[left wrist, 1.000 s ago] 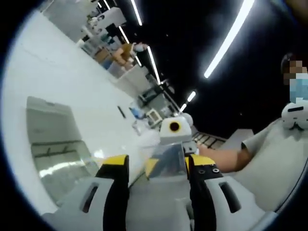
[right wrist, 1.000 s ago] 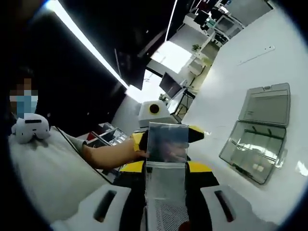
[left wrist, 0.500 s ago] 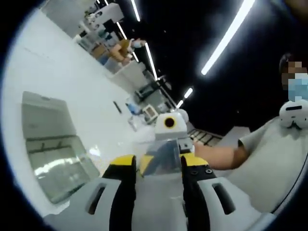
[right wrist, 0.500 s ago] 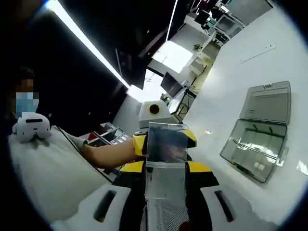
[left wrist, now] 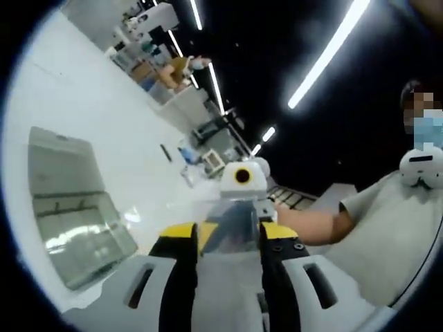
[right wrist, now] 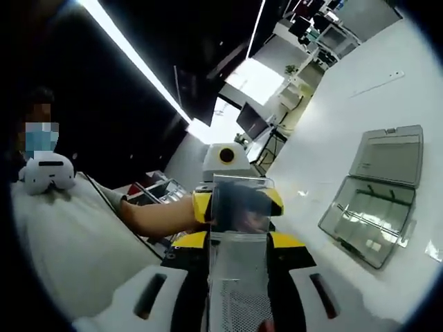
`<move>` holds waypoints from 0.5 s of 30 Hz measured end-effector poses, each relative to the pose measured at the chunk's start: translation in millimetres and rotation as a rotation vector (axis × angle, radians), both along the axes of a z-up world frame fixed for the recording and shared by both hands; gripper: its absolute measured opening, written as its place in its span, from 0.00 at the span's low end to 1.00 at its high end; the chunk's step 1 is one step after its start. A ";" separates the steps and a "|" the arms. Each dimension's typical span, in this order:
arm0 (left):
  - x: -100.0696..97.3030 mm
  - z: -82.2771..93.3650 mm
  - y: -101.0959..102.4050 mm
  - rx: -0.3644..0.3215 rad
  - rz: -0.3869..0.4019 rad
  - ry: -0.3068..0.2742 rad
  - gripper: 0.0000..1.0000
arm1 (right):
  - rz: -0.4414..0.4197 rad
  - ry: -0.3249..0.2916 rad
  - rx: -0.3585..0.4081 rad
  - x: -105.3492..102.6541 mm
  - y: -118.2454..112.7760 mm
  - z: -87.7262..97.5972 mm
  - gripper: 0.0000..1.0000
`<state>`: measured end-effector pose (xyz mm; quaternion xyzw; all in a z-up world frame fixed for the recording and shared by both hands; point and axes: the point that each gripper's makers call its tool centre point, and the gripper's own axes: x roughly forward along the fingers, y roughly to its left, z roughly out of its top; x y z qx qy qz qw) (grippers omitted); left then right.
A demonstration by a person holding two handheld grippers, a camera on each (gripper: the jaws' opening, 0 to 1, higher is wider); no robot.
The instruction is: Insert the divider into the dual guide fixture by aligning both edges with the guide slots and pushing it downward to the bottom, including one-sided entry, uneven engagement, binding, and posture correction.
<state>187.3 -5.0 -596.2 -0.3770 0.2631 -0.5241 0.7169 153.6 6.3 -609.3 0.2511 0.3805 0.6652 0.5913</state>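
Observation:
I hold the clear plastic divider (left wrist: 232, 223) up in the air between both grippers, which face each other. My left gripper (left wrist: 227, 234) has its yellow-tipped jaws shut on one edge of the divider. From the opposite side, my right gripper (right wrist: 239, 239) is shut on the divider (right wrist: 239, 207). The guide fixture (left wrist: 73, 218), a clear hinged case lying open on the white table (left wrist: 83, 104), sits off to the left and well apart from the divider. In the right gripper view the fixture (right wrist: 377, 207) lies at the right.
A person's bare forearm (left wrist: 311, 225) and grey shirt (left wrist: 394, 228) are close behind the grippers. A small dark strip (left wrist: 166, 152) lies on the table past the fixture. Desks and equipment (right wrist: 304, 28) stand at the far end of the room.
My left gripper's jaws have drawn closer together onto the divider. Both views have shifted slightly; the divider stays held up away from the fixture.

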 end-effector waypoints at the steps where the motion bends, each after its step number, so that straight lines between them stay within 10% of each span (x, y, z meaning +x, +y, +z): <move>1: 0.4 -0.1 0.0 0.005 0.003 -0.002 0.33 | -0.001 -0.006 -0.002 0.8 -0.2 -0.3 0.29; 15: 5.3 -1.3 3.0 0.030 0.027 0.003 0.32 | -0.010 -0.103 -0.043 6.5 -1.4 0.0 0.36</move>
